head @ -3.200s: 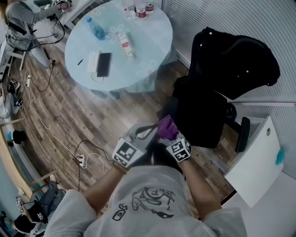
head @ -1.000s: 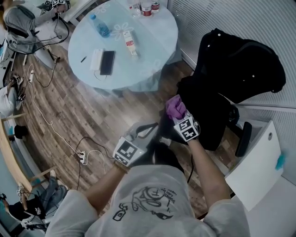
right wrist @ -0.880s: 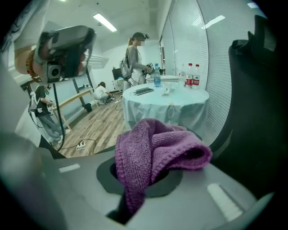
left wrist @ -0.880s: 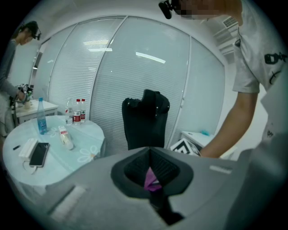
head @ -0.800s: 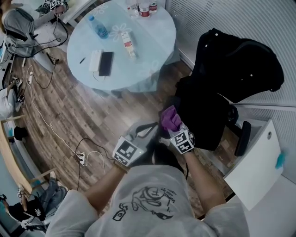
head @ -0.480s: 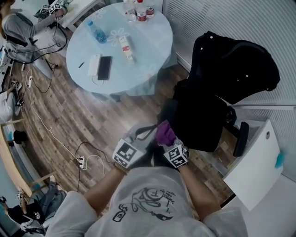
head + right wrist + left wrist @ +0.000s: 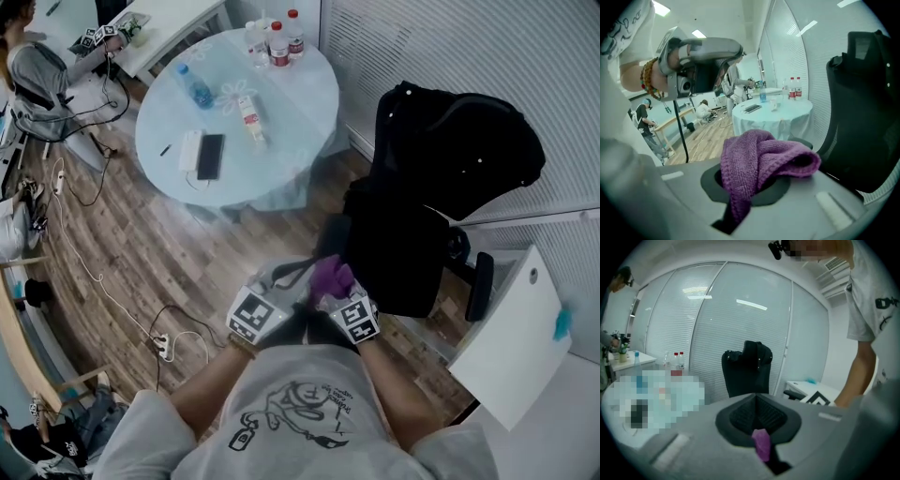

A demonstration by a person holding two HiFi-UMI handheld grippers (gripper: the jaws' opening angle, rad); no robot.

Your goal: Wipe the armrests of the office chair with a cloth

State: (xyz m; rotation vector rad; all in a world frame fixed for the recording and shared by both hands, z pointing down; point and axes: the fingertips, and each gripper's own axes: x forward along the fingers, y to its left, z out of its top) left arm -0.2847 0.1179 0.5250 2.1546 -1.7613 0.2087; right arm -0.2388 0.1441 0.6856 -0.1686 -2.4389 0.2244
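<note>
R claw (image 7: 751, 186) pinches purple cloth (image 7: 757, 157), near black office chair (image 7: 441, 159); L claw (image 7: 757, 416) pressed together, alongside R claw.

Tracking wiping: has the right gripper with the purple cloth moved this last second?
Yes. The right gripper and purple knitted cloth drew back from the black office chair, toward the person.
</note>
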